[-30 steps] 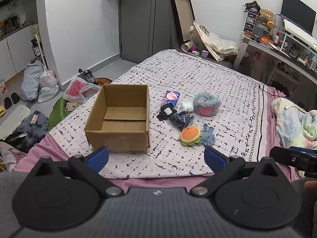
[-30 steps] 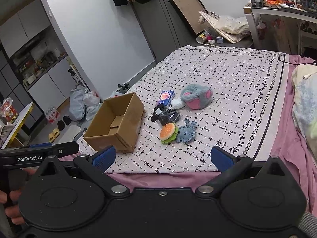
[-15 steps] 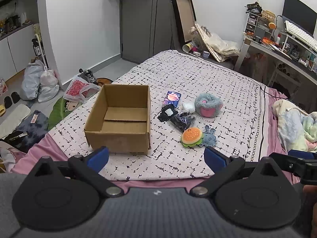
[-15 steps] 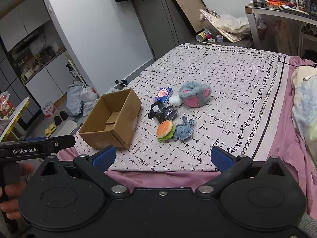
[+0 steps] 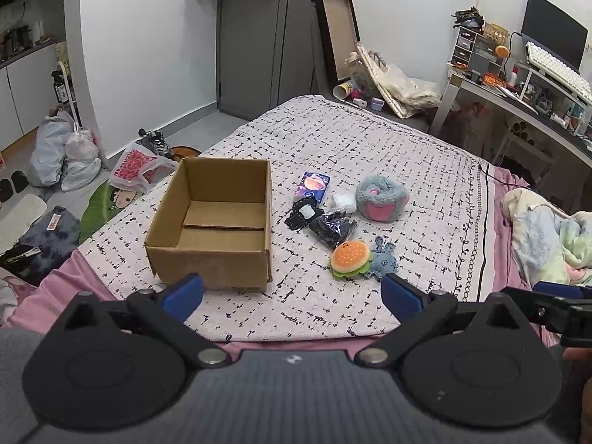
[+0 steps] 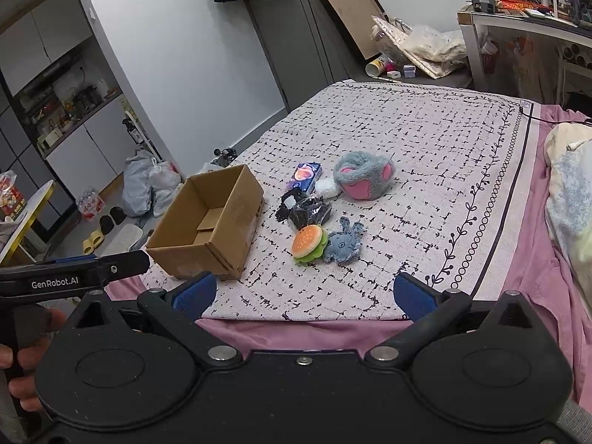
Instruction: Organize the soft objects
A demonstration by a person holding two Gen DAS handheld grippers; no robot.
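Both wrist views look down from the bed's (image 5: 333, 140) foot, sharing the box (image 6: 207, 222).

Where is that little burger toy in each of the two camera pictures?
Left wrist view: the burger toy lies right of centre on the bed, touching the blue plush on its right.
Right wrist view: the burger toy sits at centre, the blue plush again on its right.
Shared landmark: the cardboard box stands to the toy's left in both.
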